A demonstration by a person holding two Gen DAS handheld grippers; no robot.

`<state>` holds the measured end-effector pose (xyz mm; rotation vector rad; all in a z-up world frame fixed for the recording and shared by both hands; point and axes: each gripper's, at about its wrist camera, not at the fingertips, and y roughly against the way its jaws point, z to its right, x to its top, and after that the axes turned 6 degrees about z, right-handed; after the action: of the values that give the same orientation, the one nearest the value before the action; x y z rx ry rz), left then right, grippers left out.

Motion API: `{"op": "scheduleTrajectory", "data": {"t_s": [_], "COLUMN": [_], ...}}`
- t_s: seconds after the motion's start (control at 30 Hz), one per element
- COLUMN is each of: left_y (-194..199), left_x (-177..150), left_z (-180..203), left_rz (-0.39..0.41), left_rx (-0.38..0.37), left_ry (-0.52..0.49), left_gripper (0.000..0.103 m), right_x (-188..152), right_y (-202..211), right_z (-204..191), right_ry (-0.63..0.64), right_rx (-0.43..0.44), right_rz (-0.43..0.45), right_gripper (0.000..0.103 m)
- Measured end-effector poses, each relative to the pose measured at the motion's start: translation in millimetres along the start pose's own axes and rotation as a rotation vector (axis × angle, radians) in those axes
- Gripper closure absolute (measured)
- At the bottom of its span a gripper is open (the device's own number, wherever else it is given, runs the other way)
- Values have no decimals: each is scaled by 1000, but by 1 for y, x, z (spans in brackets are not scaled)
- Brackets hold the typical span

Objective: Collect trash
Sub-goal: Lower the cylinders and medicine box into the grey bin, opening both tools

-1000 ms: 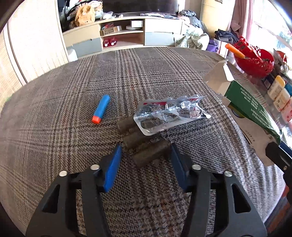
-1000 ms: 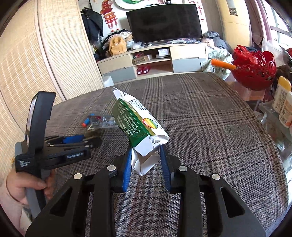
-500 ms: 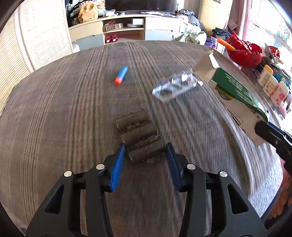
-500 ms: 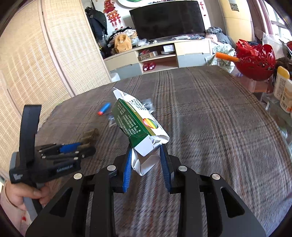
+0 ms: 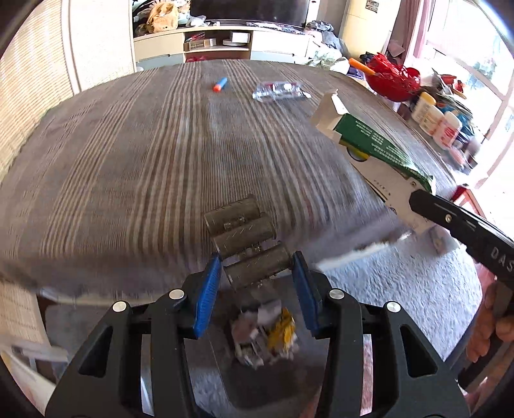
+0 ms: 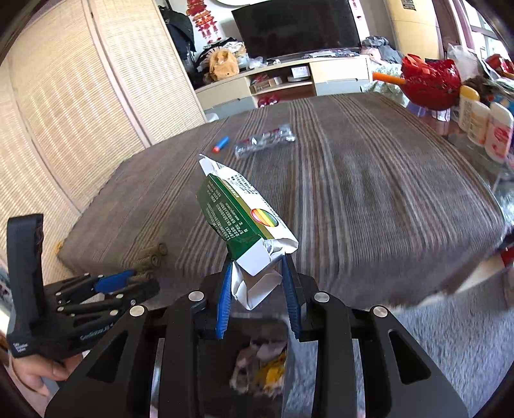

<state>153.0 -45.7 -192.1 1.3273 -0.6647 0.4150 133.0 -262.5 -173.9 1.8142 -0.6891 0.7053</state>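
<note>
Big table (image 6: 369, 180) w/ brown plaid cloth fills the middle; woven cane screens (image 6: 80, 112) along the left wall; low TV stand (image 6: 289, 80) at the back w/ open shelves and pale drawers, dark TV (image 6: 295, 29) on top, red hanging decoration (image 6: 205, 19) beside it; grey carpet (image 5: 401, 289) below the table edge; bright window (image 5: 475, 58) w/ pink curtain on the right, strong daylight; cream cupboard (image 5: 369, 22) in the back right corner.

"DAS" on right gripper (image 5: 462, 231); carton (image 6: 237, 212) print illegible
</note>
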Motion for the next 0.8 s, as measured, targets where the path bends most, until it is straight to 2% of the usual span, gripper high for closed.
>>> {"op": "scheduleTrajectory", "data": {"t_s": [0.37,0.63,0.8], "left_y": [9,-7,-20], "left_x": [-76,-110,-120], "left_z": [-4,-11,-15], "left_rz": [-45,-104,-142], "left_rx": [-11,-29,-42], "left_ry": [13,21,28], "left_gripper": [60,60,60], "right_x": [-72,-109,-124], "right_y": [4,-17,-35], "right_z": [-16,-32,-32], "right_ry": [26,72,87], "right_rx": [-17,-42,-67], "right_rz": [-117,-208,-270], "right_gripper": [73,73,73]}}
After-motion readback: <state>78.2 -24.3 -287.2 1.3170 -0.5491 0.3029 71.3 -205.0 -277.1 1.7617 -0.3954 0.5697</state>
